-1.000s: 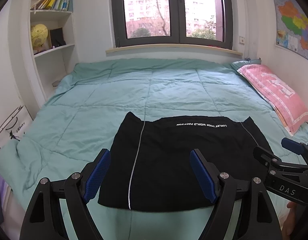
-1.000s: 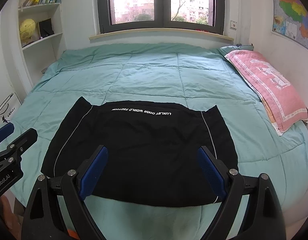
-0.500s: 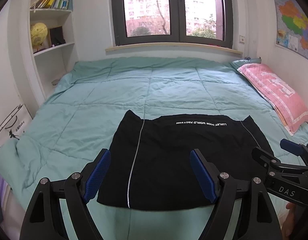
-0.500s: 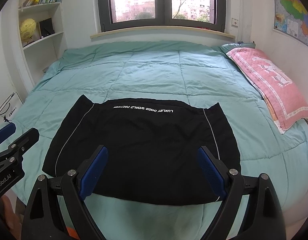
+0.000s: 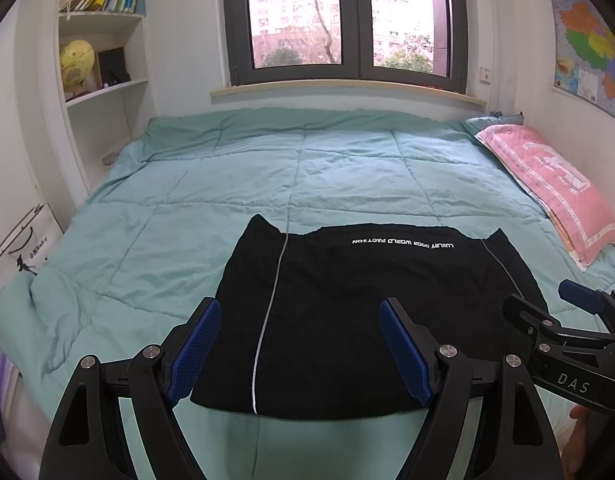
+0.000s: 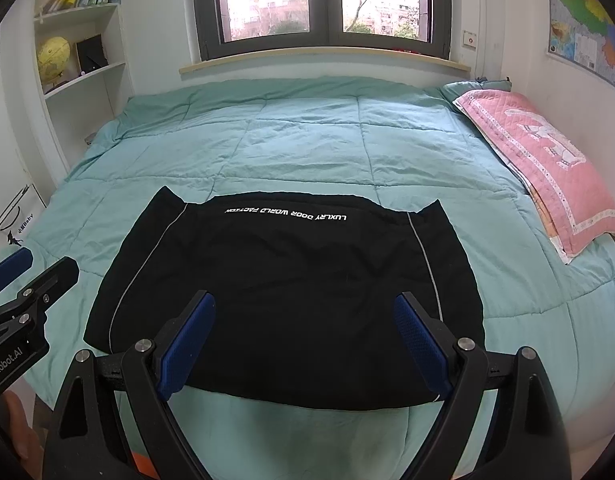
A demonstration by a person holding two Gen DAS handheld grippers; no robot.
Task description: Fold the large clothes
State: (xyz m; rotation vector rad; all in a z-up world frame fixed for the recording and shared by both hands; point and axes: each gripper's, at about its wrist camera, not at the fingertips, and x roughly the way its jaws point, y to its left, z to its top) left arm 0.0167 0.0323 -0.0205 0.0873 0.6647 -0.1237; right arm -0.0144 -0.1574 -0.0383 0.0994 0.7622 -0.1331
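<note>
A black garment (image 5: 371, 312) with white lettering and thin grey side stripes lies flat and folded on the green quilt (image 5: 235, 184), near the bed's front edge; it also shows in the right wrist view (image 6: 283, 292). My left gripper (image 5: 299, 340) is open and empty, held above the garment's near left part. My right gripper (image 6: 303, 336) is open and empty, above the garment's near edge. The right gripper shows at the right edge of the left wrist view (image 5: 563, 320). The left gripper shows at the left edge of the right wrist view (image 6: 27, 276).
A pink pillow (image 5: 547, 184) lies at the bed's right side against the wall. White shelves (image 5: 103, 92) with books and a yellow globe (image 5: 76, 62) stand at the left. A window is behind the bed. A white paper bag (image 5: 19, 248) leans at the left.
Both grippers have drifted slightly back and up from the garment. The garment has not moved. Both stay open.
</note>
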